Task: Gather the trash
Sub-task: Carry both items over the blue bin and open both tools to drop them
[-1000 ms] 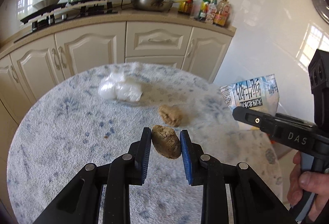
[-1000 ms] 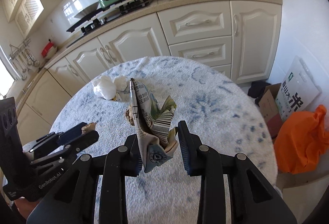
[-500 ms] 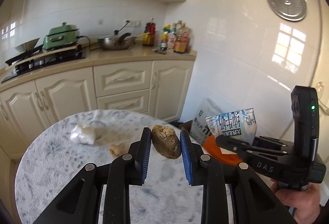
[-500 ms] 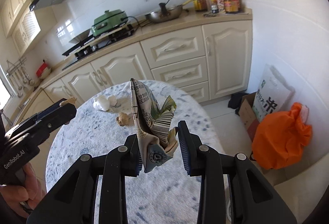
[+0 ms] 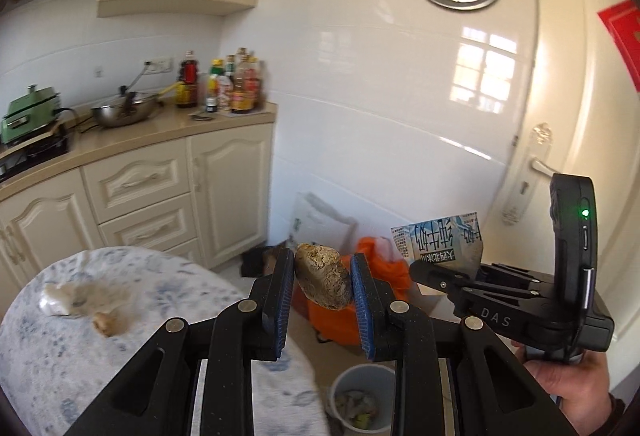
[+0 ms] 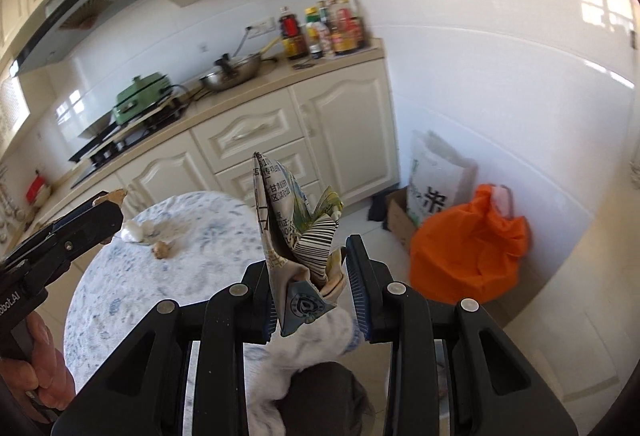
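Observation:
My left gripper (image 5: 322, 278) is shut on a brown lump of trash (image 5: 323, 280), held in the air past the table's right edge. My right gripper (image 6: 310, 272) is shut on a crushed printed carton (image 6: 296, 232), also raised; the carton shows in the left wrist view (image 5: 440, 248) too. A small grey bin (image 5: 362, 396) with some trash inside stands on the floor below the left gripper. On the round blue-patterned table (image 5: 60, 356) lie a second brown lump (image 5: 103, 323) and a white crumpled wad (image 5: 54, 302).
An orange bag (image 6: 472, 252), a white sack (image 6: 436, 175) and a cardboard box (image 6: 396, 213) sit on the floor by the tiled wall. Cream cabinets (image 5: 160, 191) run behind the table. A door with a handle (image 5: 540, 165) is at the right.
Both grippers have risen and swung right, off the table toward the floor corner, each still holding its piece. The bin has come into the left wrist view.

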{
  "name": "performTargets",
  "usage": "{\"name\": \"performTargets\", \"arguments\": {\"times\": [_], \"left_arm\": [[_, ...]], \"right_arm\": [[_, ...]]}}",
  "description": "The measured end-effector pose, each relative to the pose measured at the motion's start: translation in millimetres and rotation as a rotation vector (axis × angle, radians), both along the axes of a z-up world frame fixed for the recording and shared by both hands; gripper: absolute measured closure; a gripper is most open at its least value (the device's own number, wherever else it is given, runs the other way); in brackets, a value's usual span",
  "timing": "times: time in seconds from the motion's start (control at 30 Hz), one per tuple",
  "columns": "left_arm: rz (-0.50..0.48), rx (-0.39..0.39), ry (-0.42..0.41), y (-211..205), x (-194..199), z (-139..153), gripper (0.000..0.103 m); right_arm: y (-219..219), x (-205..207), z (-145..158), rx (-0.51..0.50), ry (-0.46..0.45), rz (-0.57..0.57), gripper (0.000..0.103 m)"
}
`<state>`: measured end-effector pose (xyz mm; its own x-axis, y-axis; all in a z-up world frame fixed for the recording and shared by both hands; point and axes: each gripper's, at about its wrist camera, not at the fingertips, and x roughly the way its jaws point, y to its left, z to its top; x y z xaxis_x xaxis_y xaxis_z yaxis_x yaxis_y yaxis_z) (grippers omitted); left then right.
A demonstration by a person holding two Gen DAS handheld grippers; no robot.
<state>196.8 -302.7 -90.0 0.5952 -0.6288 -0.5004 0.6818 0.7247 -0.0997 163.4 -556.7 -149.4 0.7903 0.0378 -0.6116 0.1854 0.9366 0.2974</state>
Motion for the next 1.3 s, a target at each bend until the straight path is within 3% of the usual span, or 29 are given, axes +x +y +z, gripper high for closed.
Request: {"name": "performTargets", "arguments": {"times": [0.23,0.57,0.77,1.03,1.13,1.17,1.23,1.3], "left_arm": [[-0.139,0.025,0.082,-62.0,6.3,-24.0,0.079],[-0.275,0.167,0.267,-151.7,18.7,-99.2,0.079],[-0.302,0.258,0.4,-201.1,40.0,-148.9,0.079],[-0.321,0.36,0.468,-271.3,74.3,-179.3,0.077],[-0.313,0.4,0.487,-285.6,84.9,-186.5,0.066],[-0.312,0.407,0.486,-291.1,84.8,-189.6,0.055],[-0.296,0.412,0.476,-291.1,85.4,-191.3,0.041],[-0.285,0.406,0.467,-292.3,86.6,-190.5,0.026]], "right_arm": [[-53.3,-35.7,-14.0,0.003,0.037,-0.13,0.073],[-104.9,-60.6,-84.7,0.072,0.191,-0.235,0.073],[-122.8,-58.5,-139.5,0.146,0.292,-0.254,0.073],[-137.1,-48.0,-186.1,0.206,0.38,-0.264,0.071],[-142.8,-45.5,-200.0,0.21,0.418,-0.274,0.07],[-143.2,-46.8,-202.5,0.214,0.423,-0.277,0.069],[-146.4,-49.6,-206.9,0.223,0.429,-0.291,0.062],[-147.7,-52.5,-209.2,0.227,0.433,-0.302,0.048]]}}
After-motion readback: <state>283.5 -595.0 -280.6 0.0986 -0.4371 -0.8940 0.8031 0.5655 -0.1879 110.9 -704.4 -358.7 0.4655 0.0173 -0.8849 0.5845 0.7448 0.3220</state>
